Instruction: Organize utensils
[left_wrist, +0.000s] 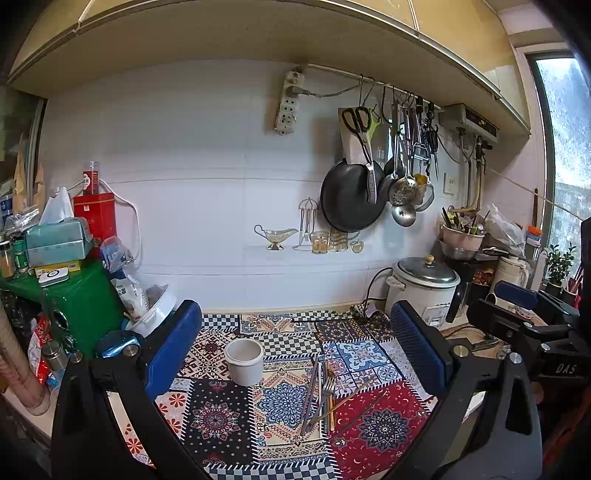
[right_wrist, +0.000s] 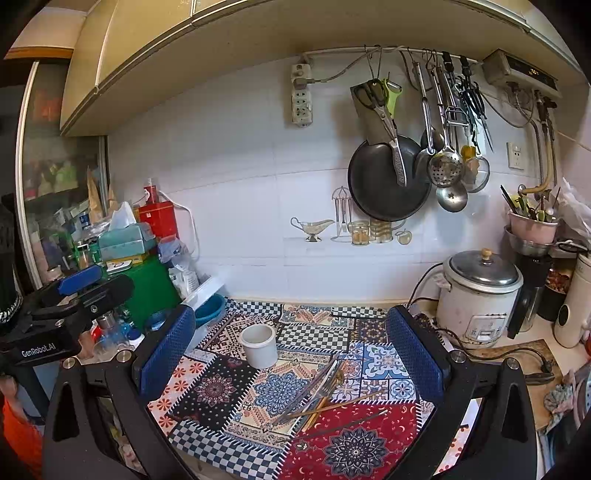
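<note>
On the far left we are looking at a green box (left_wrist: 86, 299) crowded with clutter: a teal tissue box (left_wrist: 57, 240) is sitting on top of it, and a red tin (left_wrist: 95, 212) is standing behind that against the white tiled wall (left_wrist: 192, 166). Moving inward, our left gripper (left_wrist: 295, 354) is hanging above the counter with its blue-padded jaws spread wide and nothing between them. In the right wrist view it is showing at the left edge, likewise empty.

Below and ahead, a patchwork cloth (left_wrist: 221, 417) is covering the counter. A white cup (left_wrist: 244, 362) is standing upright on it, toward the back and left of centre, with nothing showing inside it. Just to the right of the cup, but apart from it, the utensils (left_wrist: 320, 395) are lying in a loose heap on the cloth: a fork (right_wrist: 325, 387) is resting across several chopsticks, and one dark chopstick (right_wrist: 343, 424) is lying by itself on the red patch, slightly nearer to us.

Our right gripper (right_wrist: 291, 354) is hovering over the same cloth, its jaws also fully apart and gripping nothing; cup and heap are both sitting in the gap as that camera sees them, well below the pads.

Further right, a black pan (right_wrist: 388, 181) and ladles are hanging from a wall rail, and a white rice cooker (right_wrist: 478, 295) with a metal lid is standing at the cloth's right edge.
</note>
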